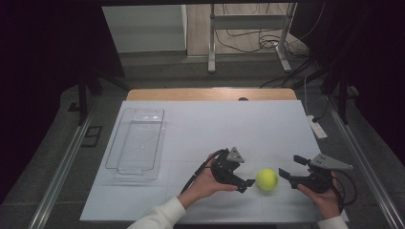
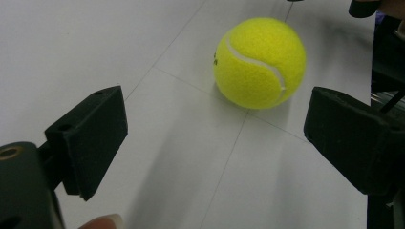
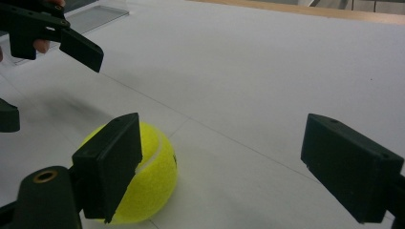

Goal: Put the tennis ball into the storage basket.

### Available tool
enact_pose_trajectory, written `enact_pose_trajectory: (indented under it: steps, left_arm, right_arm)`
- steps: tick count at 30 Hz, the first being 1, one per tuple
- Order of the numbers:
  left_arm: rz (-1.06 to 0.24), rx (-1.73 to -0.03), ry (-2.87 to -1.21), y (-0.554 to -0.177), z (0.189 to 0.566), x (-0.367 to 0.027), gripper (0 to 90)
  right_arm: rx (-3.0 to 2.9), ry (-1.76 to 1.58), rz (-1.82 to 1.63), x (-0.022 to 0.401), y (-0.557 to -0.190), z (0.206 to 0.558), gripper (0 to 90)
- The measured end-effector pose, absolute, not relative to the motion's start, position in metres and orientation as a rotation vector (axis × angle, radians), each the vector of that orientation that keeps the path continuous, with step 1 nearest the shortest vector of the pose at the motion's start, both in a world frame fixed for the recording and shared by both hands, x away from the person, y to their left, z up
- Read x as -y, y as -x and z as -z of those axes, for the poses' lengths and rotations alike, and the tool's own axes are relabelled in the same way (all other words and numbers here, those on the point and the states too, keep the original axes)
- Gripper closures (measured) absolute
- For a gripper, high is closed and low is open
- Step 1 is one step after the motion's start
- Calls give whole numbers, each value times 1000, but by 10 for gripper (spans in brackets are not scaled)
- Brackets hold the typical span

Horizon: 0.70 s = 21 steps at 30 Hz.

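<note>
The jaws of the left gripper [image 2: 215,143] are spread wide with nothing between them, and the same is seen of the right gripper [image 3: 239,167], whose jaws stand apart and bare. The tennis ball [image 1: 266,179] lies on the white tabletop [image 1: 215,124] between the two grippers, just ahead of the left jaws and partly behind one jaw of the right. It can be judged light and springy, its felt giving good grip, yet it is round and free to roll if nudged. A hold is best taken across its widest middle, jaws level on opposite sides. A clear plastic tray [image 1: 136,143] sits well apart, to the left.
</note>
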<state>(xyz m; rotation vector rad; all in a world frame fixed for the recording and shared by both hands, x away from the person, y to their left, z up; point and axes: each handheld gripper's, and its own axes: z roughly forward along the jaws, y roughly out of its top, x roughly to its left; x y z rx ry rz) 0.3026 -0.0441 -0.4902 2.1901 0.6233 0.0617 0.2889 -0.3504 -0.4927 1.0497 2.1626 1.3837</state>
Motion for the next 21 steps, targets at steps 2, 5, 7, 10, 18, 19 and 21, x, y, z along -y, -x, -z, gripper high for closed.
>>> enact_pose_trajectory:
  steps: [2,5,7,10,18,19,21]
  left_arm:
    - [-61,-621,-2193,-303,490,44,90]
    - [-60,-623,-2191,-303,490,45,91]
    - [-59,-624,-2189,-303,490,45,91]
    - [-59,-620,-2192,-303,490,48,91]
    - [-49,-608,-2191,-306,490,56,92]
    - [-45,-609,-2190,-306,490,57,92]
    - [-44,-604,-2193,-306,491,60,91]
  right_arm:
    - [-2163,-1051,-1383,350,-289,493,142]
    - [-2164,-1052,-1379,350,-290,493,142]
    - [-2164,-1052,-1378,350,-289,493,142]
    - [-2162,-1052,-1381,350,-289,493,142]
    - [-2159,-1060,-1387,351,-290,493,142]
    - [-2158,-1061,-1391,351,-290,493,142]
    - [-2158,-1062,-1390,352,-290,493,142]
